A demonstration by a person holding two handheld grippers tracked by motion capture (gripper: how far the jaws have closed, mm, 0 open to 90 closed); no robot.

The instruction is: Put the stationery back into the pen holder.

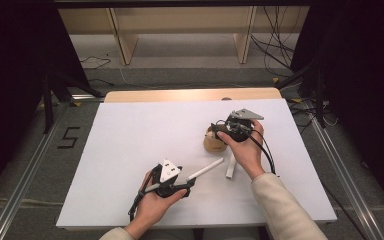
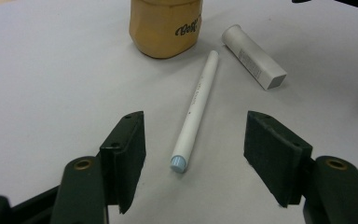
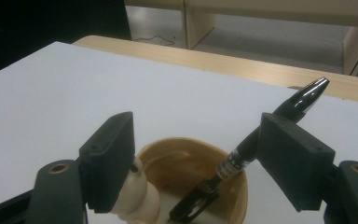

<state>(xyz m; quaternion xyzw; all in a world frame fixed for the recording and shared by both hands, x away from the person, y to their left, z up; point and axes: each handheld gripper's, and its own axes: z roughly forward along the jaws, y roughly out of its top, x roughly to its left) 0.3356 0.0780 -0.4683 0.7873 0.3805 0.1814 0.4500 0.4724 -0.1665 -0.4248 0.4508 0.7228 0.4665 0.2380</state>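
The left gripper (image 2: 191,163), wide open and empty, straddles the white pen (image 2: 195,112); next it should close. The right gripper (image 3: 196,163) gapes over the cup (image 3: 186,163).

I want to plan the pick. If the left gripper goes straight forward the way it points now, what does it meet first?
The left gripper, jaws open, would first meet the white pen, whose blue-tipped end lies between the jaws. Farther along that line stands the tan cup; the white tube lies off to one side.
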